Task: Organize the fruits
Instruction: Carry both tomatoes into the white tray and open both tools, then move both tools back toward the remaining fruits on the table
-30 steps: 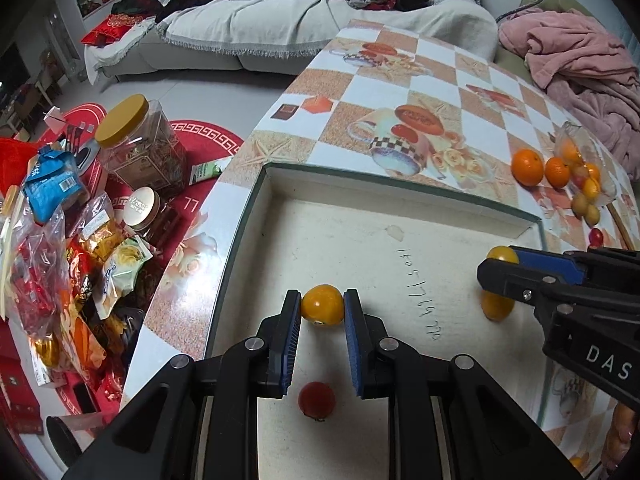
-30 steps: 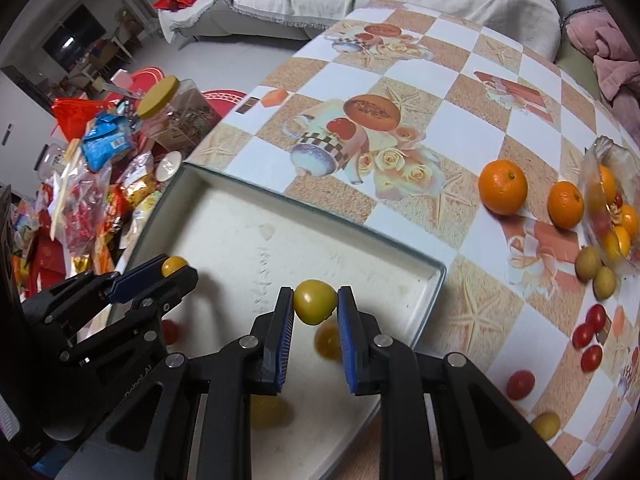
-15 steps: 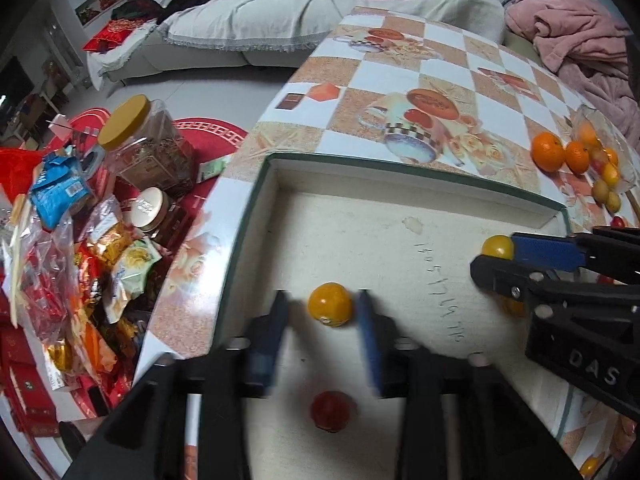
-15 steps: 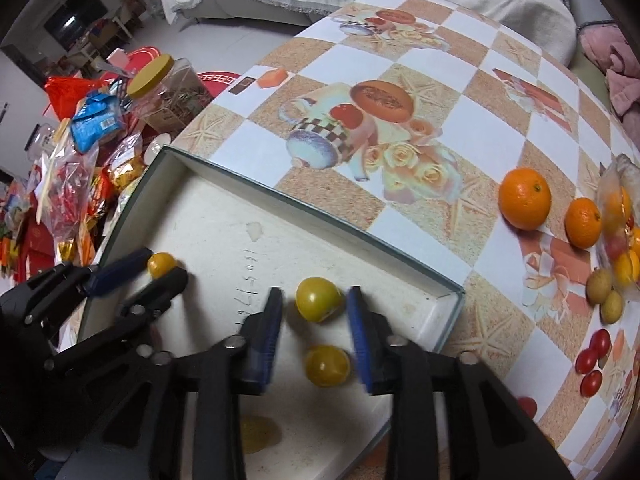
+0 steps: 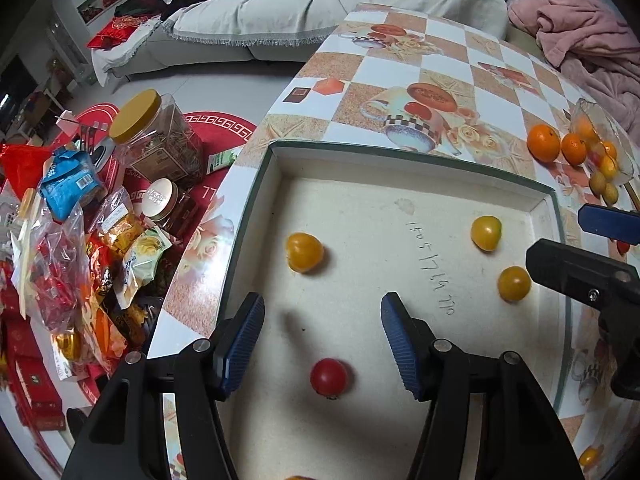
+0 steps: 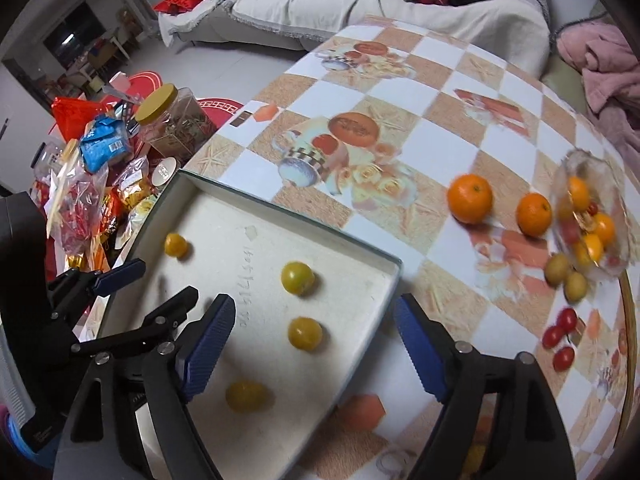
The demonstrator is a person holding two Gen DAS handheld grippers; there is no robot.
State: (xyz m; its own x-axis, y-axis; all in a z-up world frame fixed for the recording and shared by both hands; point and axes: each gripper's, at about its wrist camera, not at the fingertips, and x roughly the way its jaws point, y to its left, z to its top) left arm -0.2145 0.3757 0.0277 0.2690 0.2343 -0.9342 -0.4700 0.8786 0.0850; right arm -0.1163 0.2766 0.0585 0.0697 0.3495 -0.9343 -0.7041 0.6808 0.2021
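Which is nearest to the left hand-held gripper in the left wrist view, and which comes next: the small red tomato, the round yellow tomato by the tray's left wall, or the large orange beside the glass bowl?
From the left hand-held gripper:
1. Small red tomato, in the tray between its open fingers.
2. Round yellow tomato, ahead, by the left wall.
3. Large orange, far right on the table.

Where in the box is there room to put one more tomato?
The box has bare floor along its far wall, and in the middle between the yellow tomato on the left and the two yellow tomatoes on the right. It is tighter near the red tomato, between the open left gripper's jaws.
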